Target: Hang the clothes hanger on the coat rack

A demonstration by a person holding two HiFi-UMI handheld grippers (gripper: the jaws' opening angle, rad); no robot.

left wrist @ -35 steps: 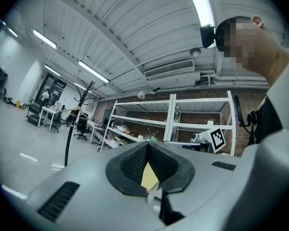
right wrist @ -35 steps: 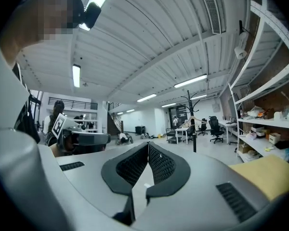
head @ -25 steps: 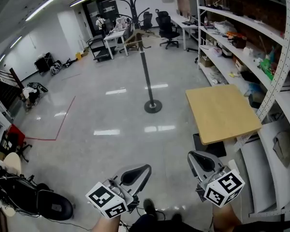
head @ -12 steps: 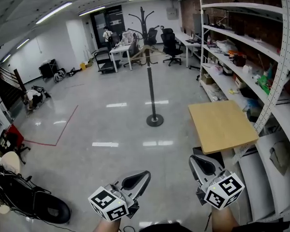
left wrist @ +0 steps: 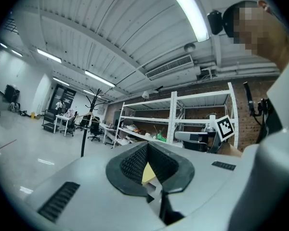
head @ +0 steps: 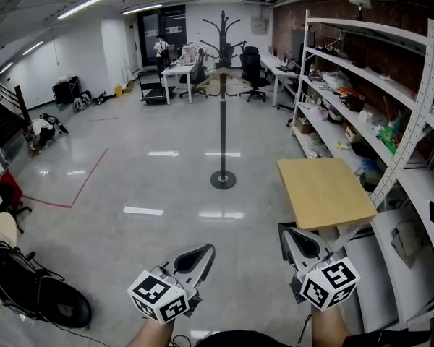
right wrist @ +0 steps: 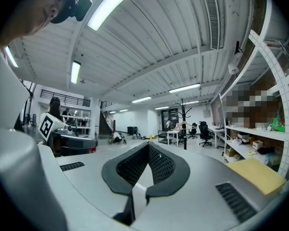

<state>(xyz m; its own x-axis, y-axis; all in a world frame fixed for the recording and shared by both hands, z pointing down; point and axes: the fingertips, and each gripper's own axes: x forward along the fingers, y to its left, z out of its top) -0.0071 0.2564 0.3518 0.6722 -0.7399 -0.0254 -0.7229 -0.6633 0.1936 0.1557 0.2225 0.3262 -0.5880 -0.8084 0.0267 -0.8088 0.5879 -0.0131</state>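
Most of the head view is glossy grey floor (head: pixel 130 186), with metal shelving (head: pixel 369 78) running down the right edge. A wooden table top (head: pixel 324 191) sits right of centre, against the shelving. Upper centre stands the black coat rack (head: pixel 222 107), well away from the person, and the wooden clothes hanger (head: pixel 212 79) appears to hang on it just below the hooks. At the bottom edge, the left gripper (head: pixel 202 254) and right gripper (head: pixel 289 236) point forward, apart from each other. Each has its jaw tips pressed together with nothing held between them.
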